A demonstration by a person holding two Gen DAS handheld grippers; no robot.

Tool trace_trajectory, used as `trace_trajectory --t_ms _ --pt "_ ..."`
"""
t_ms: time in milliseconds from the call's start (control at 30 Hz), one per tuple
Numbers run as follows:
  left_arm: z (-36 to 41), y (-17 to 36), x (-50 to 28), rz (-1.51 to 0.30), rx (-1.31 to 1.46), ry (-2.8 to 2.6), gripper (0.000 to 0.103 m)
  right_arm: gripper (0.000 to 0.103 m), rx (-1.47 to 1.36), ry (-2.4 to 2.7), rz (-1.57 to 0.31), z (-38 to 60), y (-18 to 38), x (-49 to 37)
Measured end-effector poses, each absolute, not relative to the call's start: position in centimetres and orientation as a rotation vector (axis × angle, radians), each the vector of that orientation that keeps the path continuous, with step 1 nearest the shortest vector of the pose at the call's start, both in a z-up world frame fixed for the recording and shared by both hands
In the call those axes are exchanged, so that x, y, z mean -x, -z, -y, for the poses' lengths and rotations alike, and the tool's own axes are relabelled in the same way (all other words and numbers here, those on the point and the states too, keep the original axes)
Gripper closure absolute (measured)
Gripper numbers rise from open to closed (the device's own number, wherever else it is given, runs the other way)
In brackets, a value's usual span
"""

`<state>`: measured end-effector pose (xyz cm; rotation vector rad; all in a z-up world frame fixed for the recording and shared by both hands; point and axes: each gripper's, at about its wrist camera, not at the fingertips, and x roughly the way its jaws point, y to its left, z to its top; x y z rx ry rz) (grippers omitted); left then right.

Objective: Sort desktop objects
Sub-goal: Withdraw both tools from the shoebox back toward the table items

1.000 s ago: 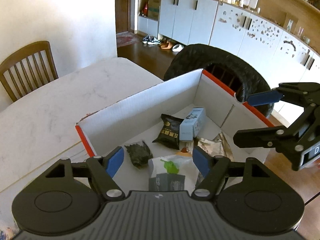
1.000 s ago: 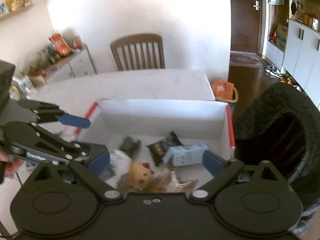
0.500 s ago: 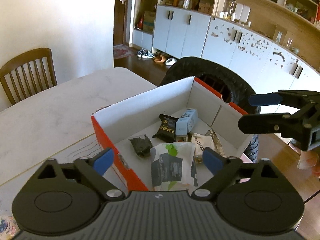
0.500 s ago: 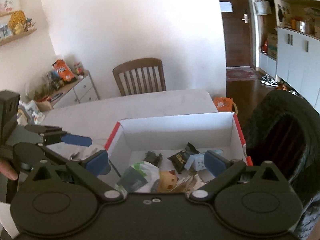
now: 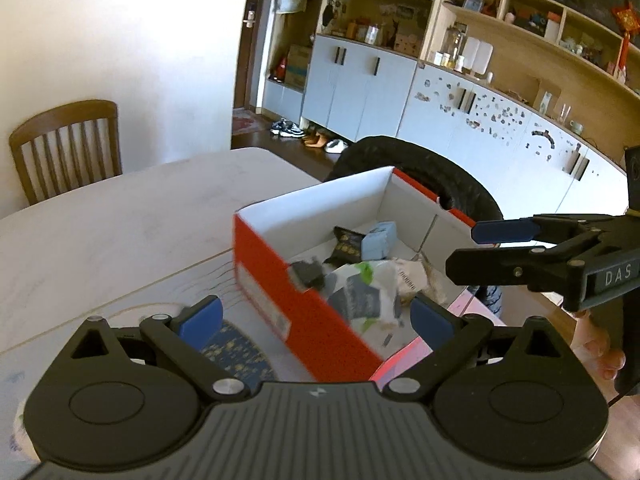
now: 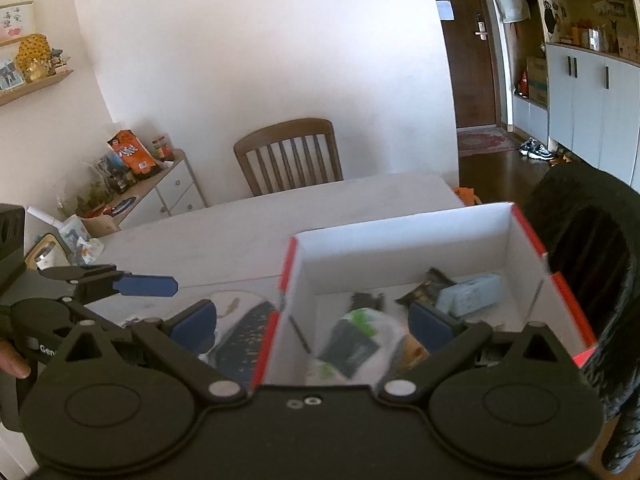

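left tool [image 5: 314, 318]: spread, empty | right tool [image 6: 312, 320]: spread, empty | box [image 6: 400, 248] contents blurred

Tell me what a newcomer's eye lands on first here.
The red box with white inner walls stands on the pale table, piled with small packets, among them a white packet with green print and a light blue carton. Both the left tool and the right tool stand open and empty before it.

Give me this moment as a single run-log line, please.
left gripper: open, empty | right gripper: open, empty | red shoebox: on table, holds white pouch, blue carton, black snack packet
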<state>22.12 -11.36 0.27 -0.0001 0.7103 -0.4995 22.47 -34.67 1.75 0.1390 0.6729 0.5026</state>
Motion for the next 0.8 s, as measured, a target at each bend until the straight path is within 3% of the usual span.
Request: trace_trajectory --t_ms 800 --pt "-2.5 3.0 -17.0 -0.702 0.128 0.339 0.000 0.001 -0.020 -0.573 -0.662 21.8 -0.8 -20.3"
